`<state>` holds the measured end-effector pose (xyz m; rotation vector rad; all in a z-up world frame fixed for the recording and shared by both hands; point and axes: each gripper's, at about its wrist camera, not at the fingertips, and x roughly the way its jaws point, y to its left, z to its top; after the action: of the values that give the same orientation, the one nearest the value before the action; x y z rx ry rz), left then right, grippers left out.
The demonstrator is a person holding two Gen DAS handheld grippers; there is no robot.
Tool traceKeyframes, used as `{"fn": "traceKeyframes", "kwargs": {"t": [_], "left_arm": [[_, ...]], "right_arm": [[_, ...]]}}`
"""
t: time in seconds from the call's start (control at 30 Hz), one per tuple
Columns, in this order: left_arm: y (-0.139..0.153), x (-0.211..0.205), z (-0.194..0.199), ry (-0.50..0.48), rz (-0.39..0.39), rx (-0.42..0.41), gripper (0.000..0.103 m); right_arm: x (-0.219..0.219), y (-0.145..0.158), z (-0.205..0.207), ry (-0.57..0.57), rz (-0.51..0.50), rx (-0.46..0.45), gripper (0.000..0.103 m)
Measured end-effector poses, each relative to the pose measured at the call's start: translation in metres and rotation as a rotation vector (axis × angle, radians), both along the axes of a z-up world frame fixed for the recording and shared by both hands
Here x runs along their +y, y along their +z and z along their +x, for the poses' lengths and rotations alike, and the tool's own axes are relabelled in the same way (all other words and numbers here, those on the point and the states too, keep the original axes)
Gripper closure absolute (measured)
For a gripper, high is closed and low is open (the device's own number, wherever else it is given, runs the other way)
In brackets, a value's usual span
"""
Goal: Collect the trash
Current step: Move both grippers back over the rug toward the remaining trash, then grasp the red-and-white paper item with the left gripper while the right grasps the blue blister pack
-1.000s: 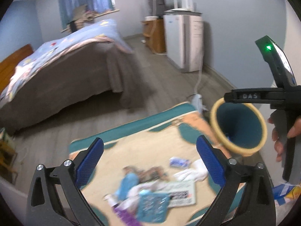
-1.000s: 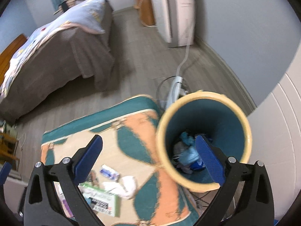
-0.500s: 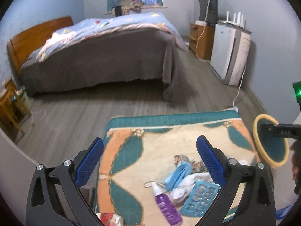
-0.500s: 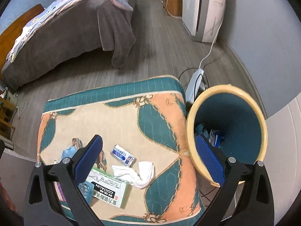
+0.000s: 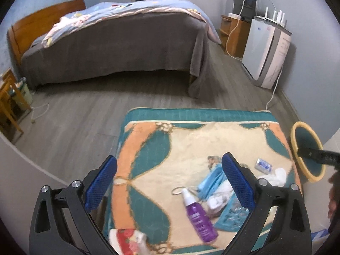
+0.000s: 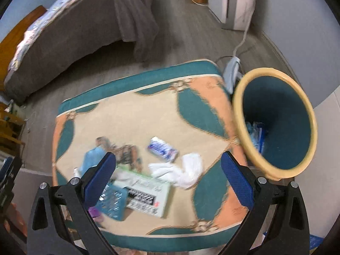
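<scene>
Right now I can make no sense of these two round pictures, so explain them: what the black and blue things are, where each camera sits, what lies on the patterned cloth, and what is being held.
No robot arm here: a person carries a hand-held tool in each hand, each ending in black tongs with blue pads. A fisheye camera on each tool looks forward between its fingers, hence the round pictures. One picture comes from the left tongs, the other from the right tongs. Both are open and hold nothing.

On the teal, orange and cream patterned cloth lie a purple spray bottle, a crumpled white tissue, a small white and blue packet, a printed white box and a light blue face mask. Beside the cloth stands a teal bin with a yellow rim, with some trash already inside.
</scene>
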<state>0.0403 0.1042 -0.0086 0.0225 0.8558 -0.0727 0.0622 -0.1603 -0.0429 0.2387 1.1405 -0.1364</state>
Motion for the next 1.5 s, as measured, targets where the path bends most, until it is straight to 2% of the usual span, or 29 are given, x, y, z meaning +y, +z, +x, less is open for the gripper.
{"fn": "traceKeyframes", "kwargs": {"t": [0.1, 0.2, 0.4, 0.6, 0.67, 0.7, 0.8, 0.9, 1.0, 1.07, 1.1, 1.27, 1.33, 1.43, 1.5], "left_arm": [[0.001, 0.009, -0.004, 0.007, 0.023, -0.003, 0.005], [-0.003, 0.018, -0.003, 0.029, 0.005, 0.028, 0.005], [-0.015, 0.027, -0.010, 0.088, 0.030, 0.070, 0.006], [-0.061, 0.033, -0.035, 0.210, -0.021, 0.204, 0.008], [-0.078, 0.032, -0.042, 0.235, -0.012, 0.250, 0.009], [-0.082, 0.030, -0.044, 0.235, 0.001, 0.263, 0.012], [-0.102, 0.027, -0.051, 0.239, 0.071, 0.351, 0.040], [-0.119, 0.043, -0.059, 0.298, 0.028, 0.454, 0.050], [-0.128, 0.054, -0.061, 0.324, 0.027, 0.507, 0.070], [-0.128, 0.055, -0.061, 0.307, 0.031, 0.497, 0.080], [-0.124, 0.050, -0.059, 0.281, 0.066, 0.469, 0.088], [-0.100, 0.034, -0.053, 0.184, 0.087, 0.371, 0.090], [-0.081, 0.024, -0.048, 0.142, 0.099, 0.322, 0.089], [-0.050, 0.014, -0.042, 0.075, 0.059, 0.263, 0.089], [-0.032, 0.008, -0.038, 0.022, 0.065, 0.229, 0.089]], "right_arm": [[0.017, 0.001, -0.009, 0.029, -0.030, -0.004, 0.006], [0.026, -0.002, -0.015, 0.038, -0.035, 0.005, 0.006], [0.036, -0.008, -0.008, 0.083, -0.072, 0.020, 0.006], [0.027, -0.019, 0.006, 0.035, 0.003, 0.047, 0.006], [0.027, -0.020, 0.009, 0.035, 0.016, 0.052, 0.006], [0.027, -0.020, 0.011, 0.039, 0.012, 0.053, 0.006], [0.025, -0.022, 0.014, 0.053, -0.001, 0.058, 0.006], [0.019, -0.022, 0.018, 0.047, 0.003, 0.060, 0.006], [0.016, -0.023, 0.020, 0.036, 0.017, 0.059, 0.006], [0.015, -0.023, 0.021, 0.034, 0.031, 0.059, 0.006], [0.015, -0.023, 0.021, 0.035, 0.036, 0.058, 0.006], [0.022, -0.022, 0.019, 0.061, 0.043, 0.058, 0.006], [0.027, -0.023, 0.017, 0.074, 0.040, 0.062, 0.006], [0.038, -0.027, 0.011, 0.096, 0.064, 0.079, 0.006], [0.049, -0.030, 0.007, 0.114, 0.074, 0.090, 0.006]]}}
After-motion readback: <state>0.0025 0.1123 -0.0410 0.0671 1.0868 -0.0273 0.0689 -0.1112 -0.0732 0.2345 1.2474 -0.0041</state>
